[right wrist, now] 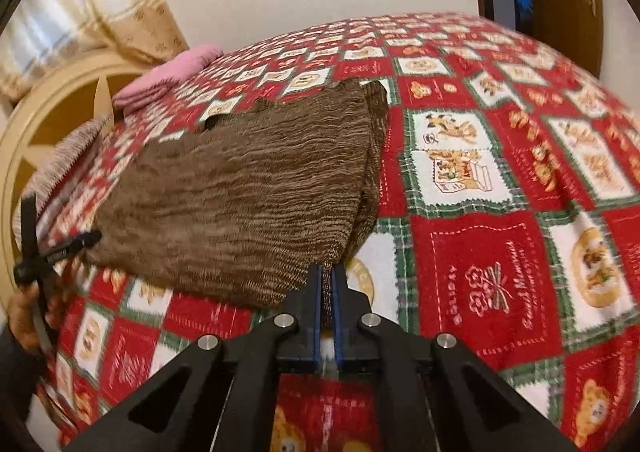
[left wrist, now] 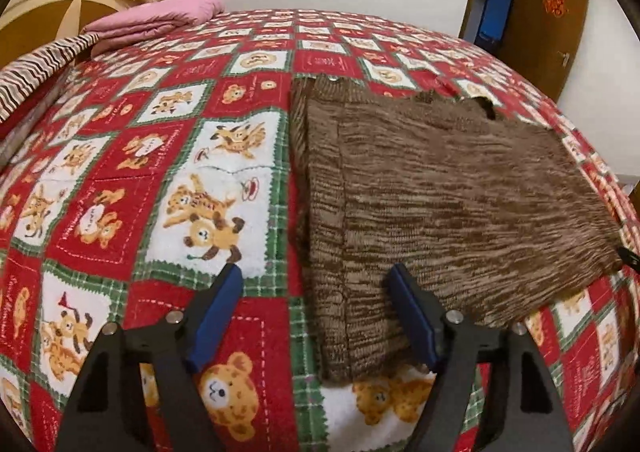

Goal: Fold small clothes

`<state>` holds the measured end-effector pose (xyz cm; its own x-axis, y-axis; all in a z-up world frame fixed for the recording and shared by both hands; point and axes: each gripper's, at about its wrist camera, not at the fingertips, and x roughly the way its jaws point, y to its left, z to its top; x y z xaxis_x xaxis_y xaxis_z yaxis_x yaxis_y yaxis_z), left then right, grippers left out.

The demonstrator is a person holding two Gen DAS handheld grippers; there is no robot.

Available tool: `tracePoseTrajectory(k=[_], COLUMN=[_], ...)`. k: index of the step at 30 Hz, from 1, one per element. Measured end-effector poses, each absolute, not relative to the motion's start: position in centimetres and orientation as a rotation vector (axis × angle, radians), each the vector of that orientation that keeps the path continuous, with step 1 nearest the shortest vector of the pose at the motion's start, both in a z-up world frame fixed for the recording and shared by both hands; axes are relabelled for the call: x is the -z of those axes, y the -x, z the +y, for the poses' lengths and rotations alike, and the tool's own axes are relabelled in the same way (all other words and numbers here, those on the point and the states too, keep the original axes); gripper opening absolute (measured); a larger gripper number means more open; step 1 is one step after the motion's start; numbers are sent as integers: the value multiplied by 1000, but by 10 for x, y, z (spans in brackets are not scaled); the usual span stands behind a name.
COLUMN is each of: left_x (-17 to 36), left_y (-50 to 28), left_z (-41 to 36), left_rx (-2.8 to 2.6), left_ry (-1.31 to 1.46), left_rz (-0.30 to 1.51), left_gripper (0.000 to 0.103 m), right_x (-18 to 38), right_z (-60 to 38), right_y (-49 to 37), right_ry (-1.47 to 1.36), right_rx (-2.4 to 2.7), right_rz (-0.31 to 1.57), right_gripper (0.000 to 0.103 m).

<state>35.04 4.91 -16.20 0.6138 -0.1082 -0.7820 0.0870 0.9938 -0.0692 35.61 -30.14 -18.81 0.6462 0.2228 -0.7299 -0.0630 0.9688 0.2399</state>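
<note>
Brown marled knit garment (right wrist: 240, 196) lies flat on bear-print bedspread (right wrist: 500, 272); right hand-held gripper (right wrist: 328, 292) clamps its lower-centre corner, left hand-held gripper (left wrist: 316, 312) stands apart astride the edge, apparently readying a fold.

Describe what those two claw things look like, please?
Both look alike: the left claw and right claw each have two black angular arms with triangular cut-outs, round silver pins at the joints, and long flat blue pads lining the fingers.

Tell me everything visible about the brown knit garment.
The brown knit garment is a streaky, mottled brown ribbed knit lying flat on the bear-print bedspread, one side edge folded over. The right claw is shut on its near corner. The left claw stands open around the opposite near edge.
</note>
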Motion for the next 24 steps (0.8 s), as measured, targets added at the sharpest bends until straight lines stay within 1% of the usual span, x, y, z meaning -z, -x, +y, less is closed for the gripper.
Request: tracePoseTrajectory(k=[4,7,8,10,11,12,14,17,20,24], left_x=[165,165,165,165,165,166,166,167,167,168], left_y=[-344,-343,-343,-342,-341,-340,-337,-336,-336,-334], left_z=[47,47,48,48,48,46,45,41,42,43], left_rx=[69,67,69,68,66,59,46,19,13,4], left_ry=[0,-5,-1,-3,-9,-19,-32,-56,-59,-62], left_rz=[911,907,908,912,912,912,910,905,909,915], left_gripper=[80,80,80,80,80,81,81,84,85,87], right_x=[197,196,192,185,179,172,156,140,146,181], right_z=[-301,-308,-310,-310,-310,-308,-299,-268,-222,-180], right_y=[-345,-347,-348,-352,-353,-353,-354,-366,-390,-415], right_ry=[-154,-193,-200,-185,-175,-174,-155,-92,-25,42], right_rx=[-152,-163,-154,-109,-82,-71,-59,-107,-233,-245], right_rz=[883,867,851,838,824,798,746,716,776,901], right_gripper=[4,4,7,25,41,47,48,48,48,48])
